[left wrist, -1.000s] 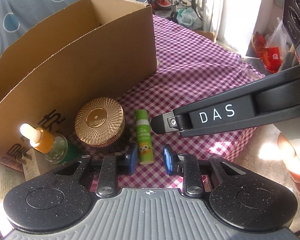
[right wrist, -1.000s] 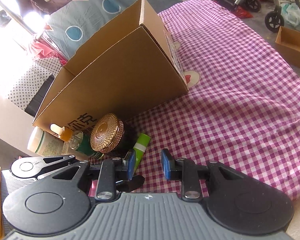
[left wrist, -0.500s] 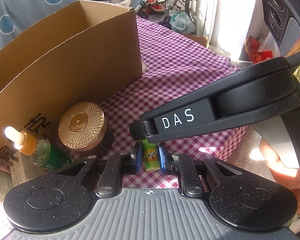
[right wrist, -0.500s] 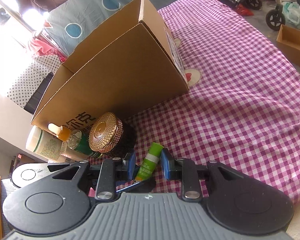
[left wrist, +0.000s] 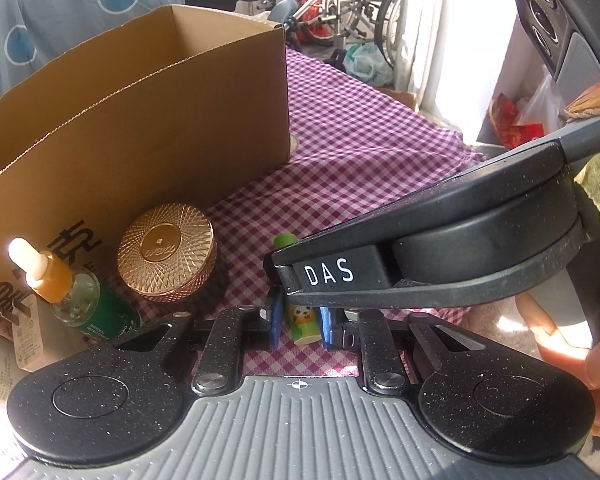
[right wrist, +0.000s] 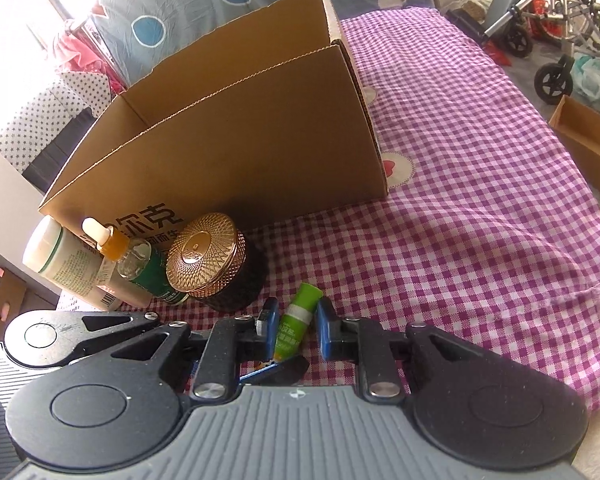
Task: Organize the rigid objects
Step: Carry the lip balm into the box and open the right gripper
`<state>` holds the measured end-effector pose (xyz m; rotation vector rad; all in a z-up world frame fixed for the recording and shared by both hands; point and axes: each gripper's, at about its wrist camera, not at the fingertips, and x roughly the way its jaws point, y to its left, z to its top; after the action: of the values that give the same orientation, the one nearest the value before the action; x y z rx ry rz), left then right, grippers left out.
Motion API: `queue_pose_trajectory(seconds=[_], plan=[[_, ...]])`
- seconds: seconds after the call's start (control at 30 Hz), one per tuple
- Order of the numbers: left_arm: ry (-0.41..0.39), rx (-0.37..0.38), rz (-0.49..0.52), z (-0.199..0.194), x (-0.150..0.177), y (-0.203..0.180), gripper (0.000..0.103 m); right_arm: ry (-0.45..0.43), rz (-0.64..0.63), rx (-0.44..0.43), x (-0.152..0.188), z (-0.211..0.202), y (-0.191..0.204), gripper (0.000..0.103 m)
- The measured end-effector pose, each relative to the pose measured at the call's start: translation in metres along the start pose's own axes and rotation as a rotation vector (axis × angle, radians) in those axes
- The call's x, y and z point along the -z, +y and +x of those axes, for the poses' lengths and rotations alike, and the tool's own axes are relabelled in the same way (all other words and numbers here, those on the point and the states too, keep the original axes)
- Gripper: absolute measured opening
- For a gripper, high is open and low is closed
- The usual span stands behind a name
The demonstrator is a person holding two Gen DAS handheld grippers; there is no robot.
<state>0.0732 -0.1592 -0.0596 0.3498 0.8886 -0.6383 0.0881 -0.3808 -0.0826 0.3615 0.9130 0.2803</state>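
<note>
— Two grippers on one small thing? Why both?

— Both close on the green glue stick (left wrist: 303, 322). The left gripper (left wrist: 299, 322) has its blue pads clamped on the printed lower end. The right gripper (right wrist: 295, 328) is closed round the same stick nearer the cap, crossing above the left one. My guess is that one steadies it while the other takes a better hold, since it is slim and would roll.

— Where is it relative to the cardboard box (left wrist: 160, 128)?

— Outside it, in front of the printed long wall, low over the checked cloth (right wrist: 460, 220). Whether it has lifted off the cloth, I cannot tell.

— And the rest?

— A gold-lidded jar (left wrist: 166, 254) stands just in front of the same wall, between the stick and the box. A dropper bottle (left wrist: 66, 292) and a white bottle (right wrist: 60, 264) lie beside the jar, towards the box's near corner. They seem lined up to go in; what shows of the box's inside is bare.
</note>
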Motion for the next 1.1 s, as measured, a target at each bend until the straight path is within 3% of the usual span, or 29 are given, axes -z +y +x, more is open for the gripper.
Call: queue_pose_trajectory(seconds=[0.17,0.33,0.47,0.63,0.77,0.93,1.1], plan=[[-0.048,0.018,-0.011,-0.019,-0.001,0.003,0.018,-0.044,-0.002,0.006,-0.001,-0.021,0.010,0.021],[-0.180,-0.021,0.003,-0.068,-0.011,0.009,0.017,-0.145,-0.056,-0.012,-0.016,-0.060,0.038,0.020],[-0.306,-0.104,-0.004,-0.113,-0.024,0.026,0.018,-0.243,-0.143,-0.078,-0.049,-0.087,0.073,0.020],[-0.357,-0.169,-0.064,-0.142,-0.048,0.070,0.018,-0.278,-0.255,-0.176,-0.100,-0.082,0.116,0.020],[-0.288,-0.163,-0.142,-0.132,-0.070,0.117,0.018,-0.181,-0.272,-0.233,-0.146,-0.043,0.137,0.020],[-0.100,-0.151,-0.233,-0.084,-0.085,0.169,0.017,0.061,-0.202,-0.262,-0.191,0.036,0.145,0.018],[0.058,-0.151,-0.269,-0.048,-0.086,0.196,0.017,0.281,-0.072,-0.279,-0.216,0.109,0.134,0.018]])
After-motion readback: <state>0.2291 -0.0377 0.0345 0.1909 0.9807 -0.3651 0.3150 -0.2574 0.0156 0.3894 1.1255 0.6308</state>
